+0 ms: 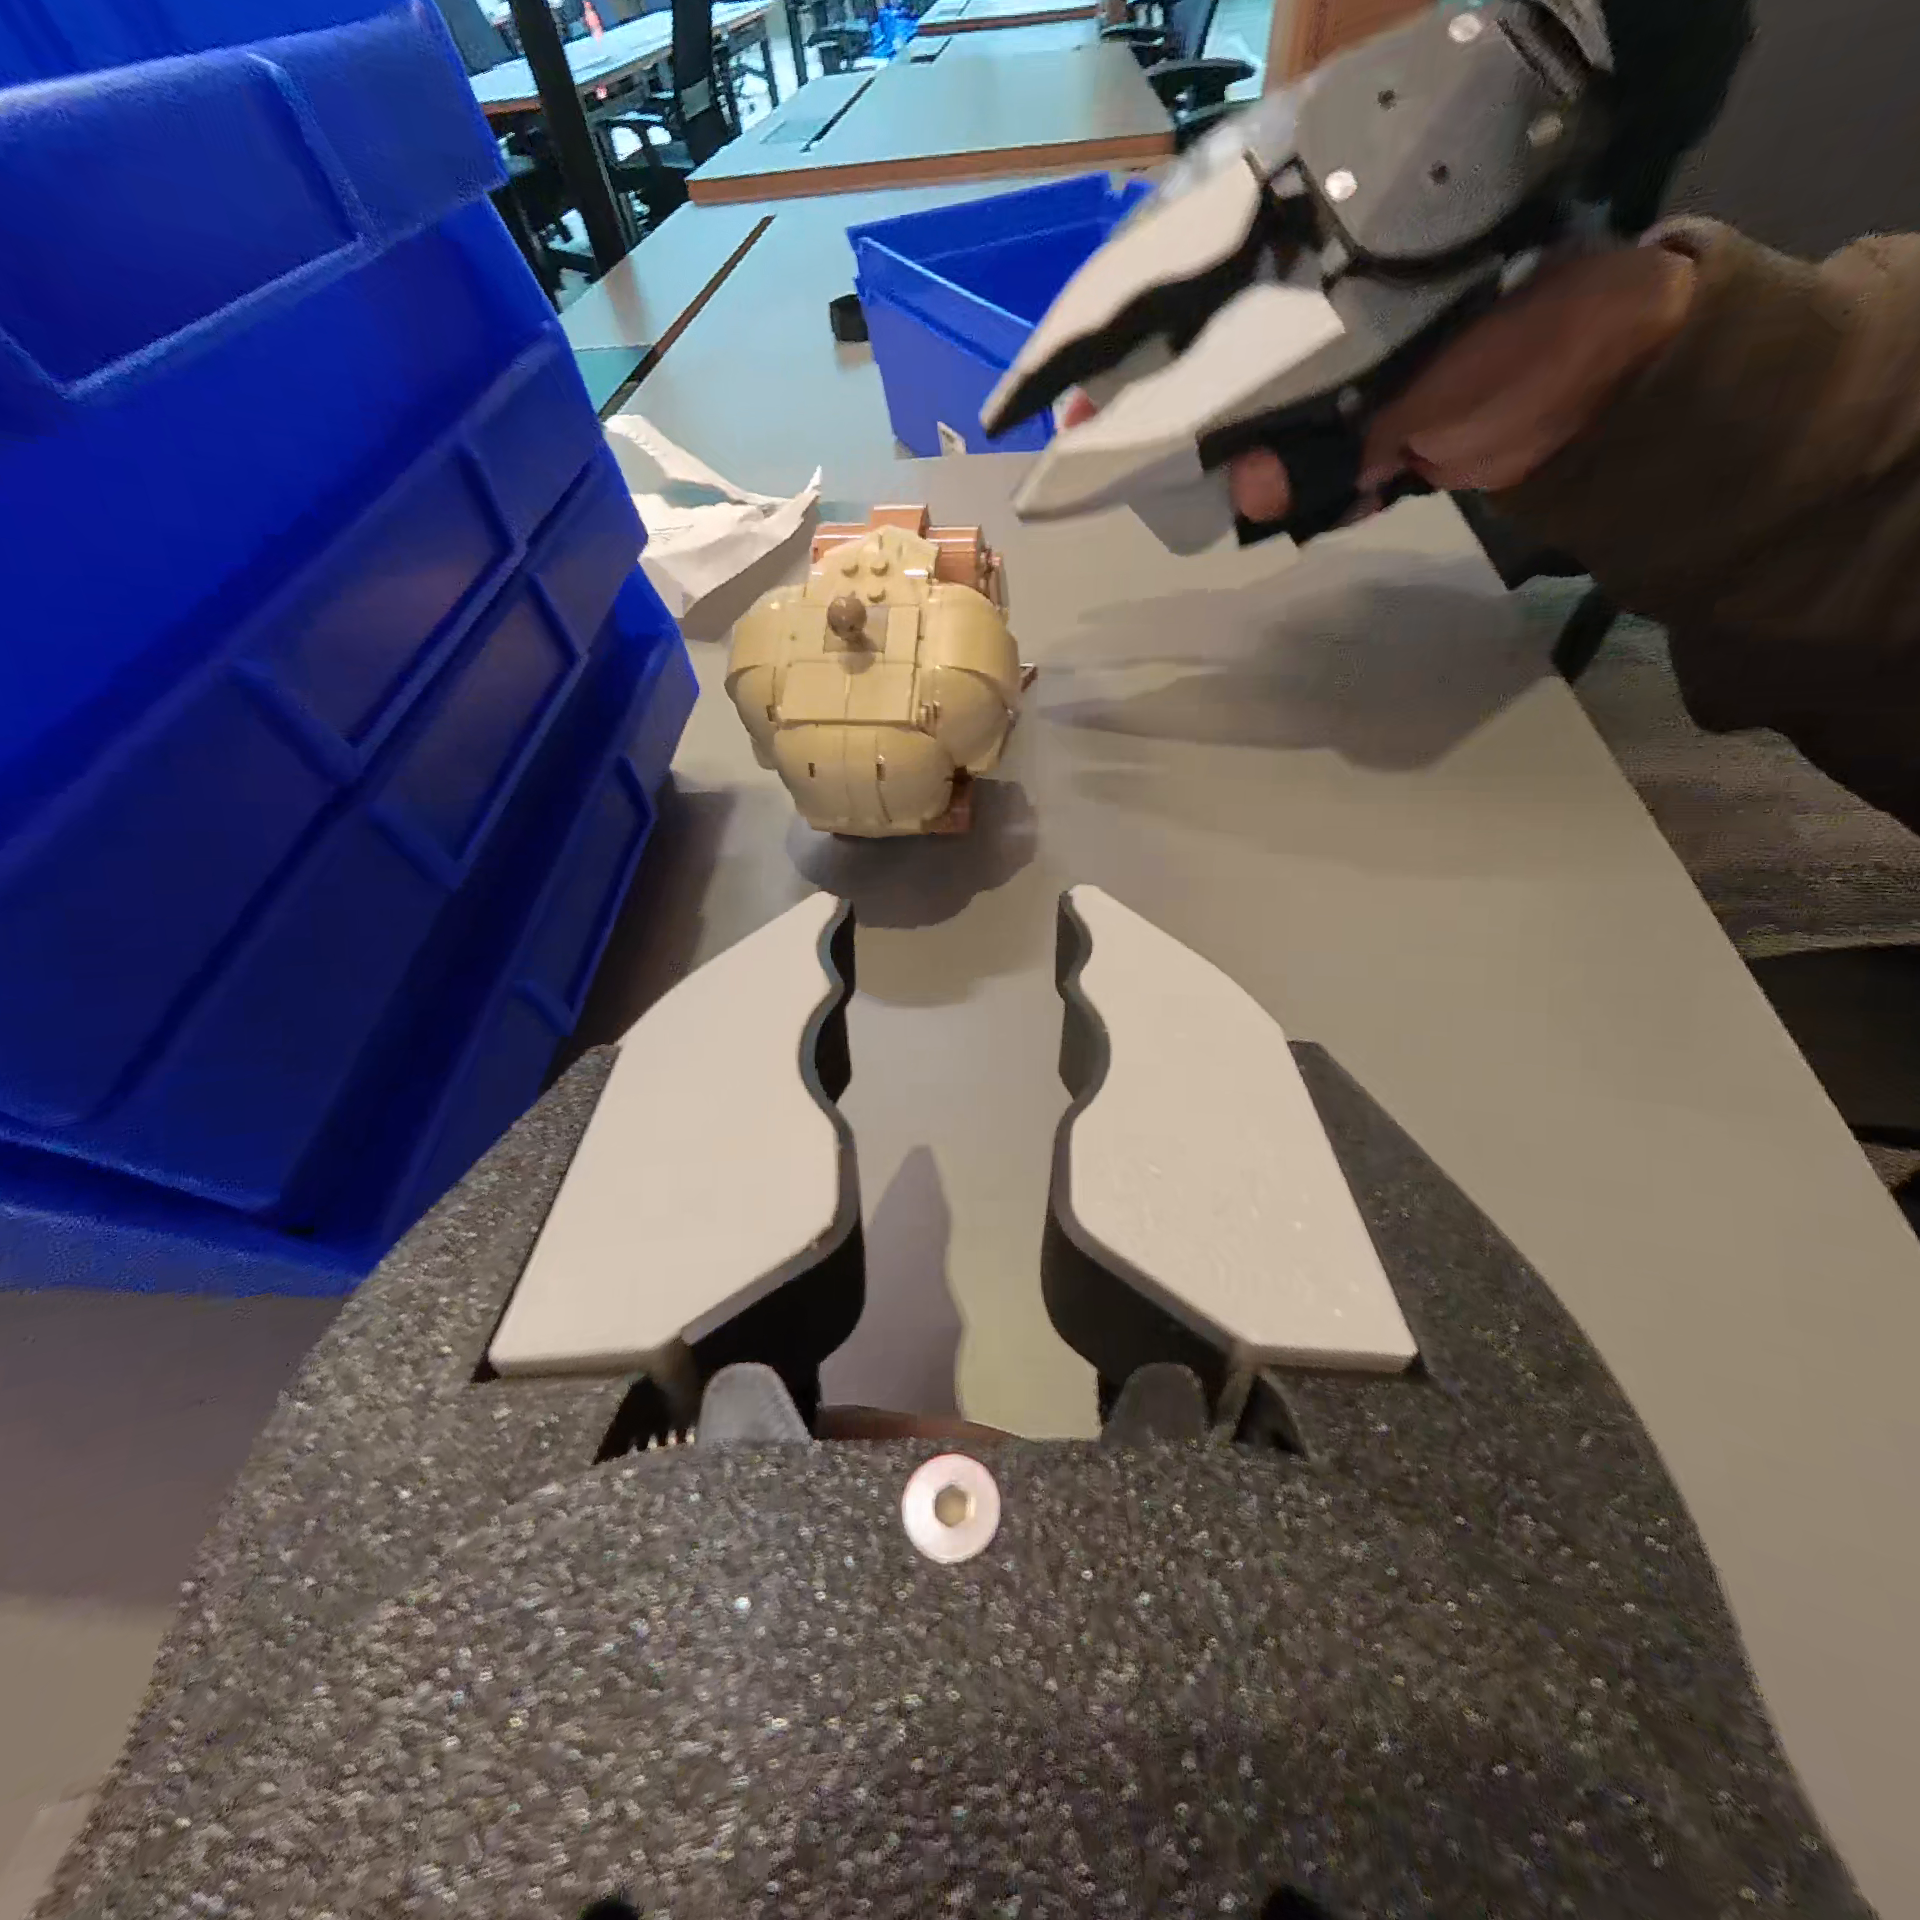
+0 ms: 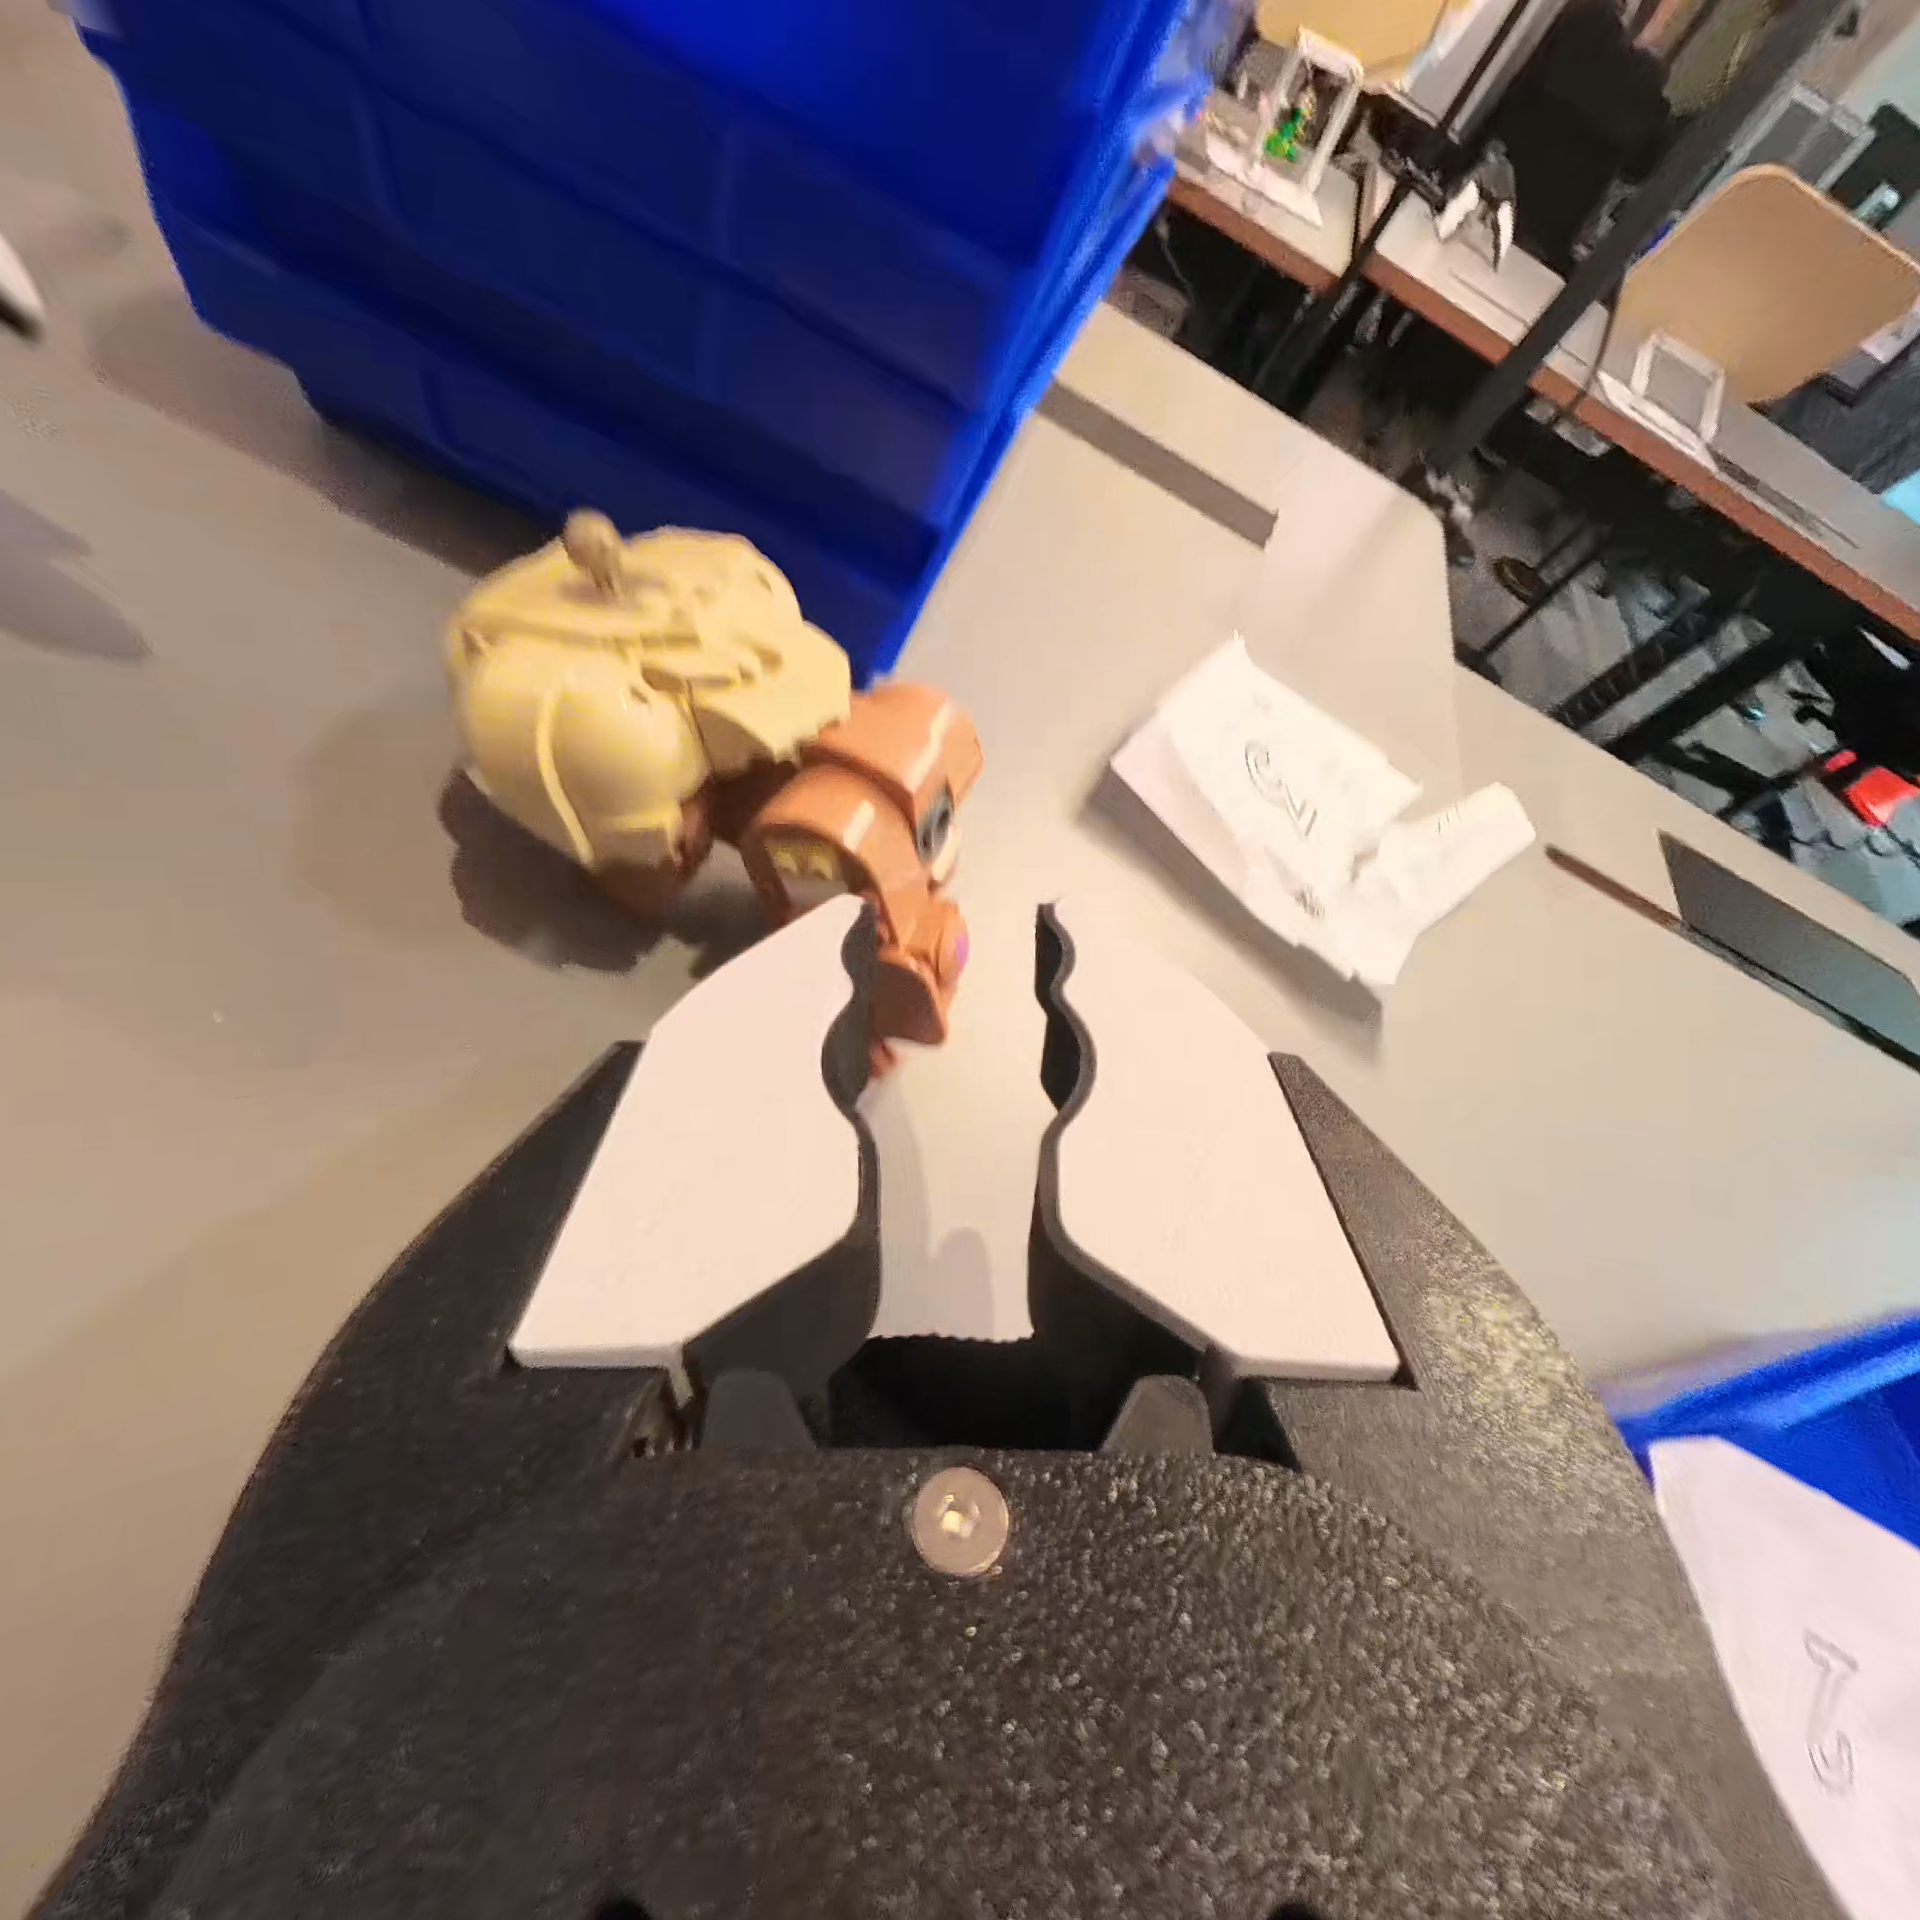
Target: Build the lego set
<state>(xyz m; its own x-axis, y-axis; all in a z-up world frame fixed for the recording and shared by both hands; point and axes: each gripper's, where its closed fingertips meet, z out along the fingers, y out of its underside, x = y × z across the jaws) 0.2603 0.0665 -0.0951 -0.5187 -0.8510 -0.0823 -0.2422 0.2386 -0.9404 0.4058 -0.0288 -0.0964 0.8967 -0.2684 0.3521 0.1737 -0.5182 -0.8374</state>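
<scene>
While both grippers hang clear of it, the lego model (image 1: 871,694) stands by itself on the grey worktop (image 1: 1351,987), near the left edge and just beside the stack of blue bins (image 1: 312,623). It is a rounded tan body with a small knob on top and a brown blocky part on its far side. The left gripper (image 1: 956,914) is low over the worktop on the near side of the model, its jaws parted wide with nothing between them. The right gripper (image 1: 1029,462) is raised over the worktop toward the right edge, jaws also apart and empty; its own wrist view is blurred, and there a brown limb of the model shows between its fingers (image 2: 748,1091), though whether it touches them cannot be told.

The likeliest trouble is a push instead of a grasp. The model is rounded and looks top-heavy on narrow brown supports, so a finger meeting it off-centre could tip it or slide it against the bins. The jointed brown parts appear loosely attached; a hard squeeze there could pop them off. Crumpled white paper bags (image 2: 1309,821) lie toward the far edge, and a sweeping arm could knock them off. Another blue bin (image 1: 966,301) sits farther back, well apart.
</scene>
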